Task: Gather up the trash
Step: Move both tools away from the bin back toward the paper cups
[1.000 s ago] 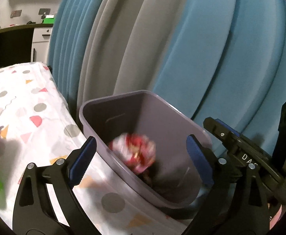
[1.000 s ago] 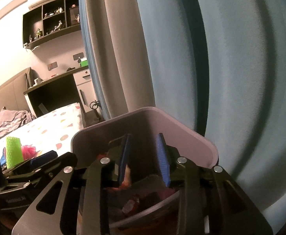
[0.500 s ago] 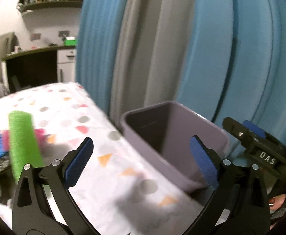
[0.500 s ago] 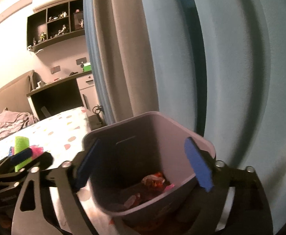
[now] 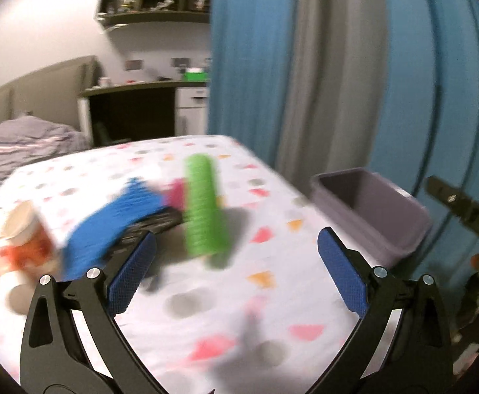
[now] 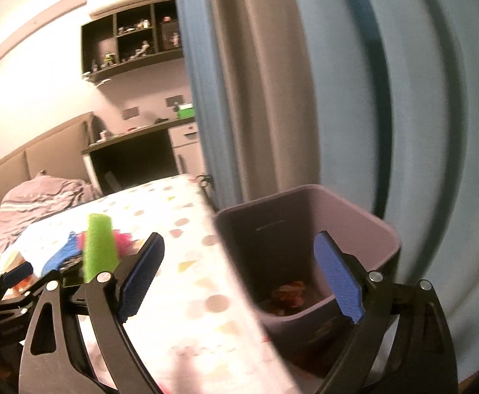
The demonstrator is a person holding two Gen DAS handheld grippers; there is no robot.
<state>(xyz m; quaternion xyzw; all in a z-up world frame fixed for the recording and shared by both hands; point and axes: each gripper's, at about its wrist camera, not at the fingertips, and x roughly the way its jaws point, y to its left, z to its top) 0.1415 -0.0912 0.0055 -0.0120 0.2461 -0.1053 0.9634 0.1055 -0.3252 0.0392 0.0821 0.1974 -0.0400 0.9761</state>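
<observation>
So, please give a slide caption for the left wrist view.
Open left tongs face green foam roll, blue netting and cup beside the bin.

Dim, motion-blurred, fisheye-warped edges

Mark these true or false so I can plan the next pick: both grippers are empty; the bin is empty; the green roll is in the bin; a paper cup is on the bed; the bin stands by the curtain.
1. Both grippers are empty. True: the left gripper and the right gripper stand open with nothing between the pads; the right has just been opening.
2. The bin is empty. False: red trash lies at its bottom.
3. The green roll is in the bin. False: it is on the bed.
4. A paper cup is on the bed. True.
5. The bin stands by the curtain. True.
</observation>
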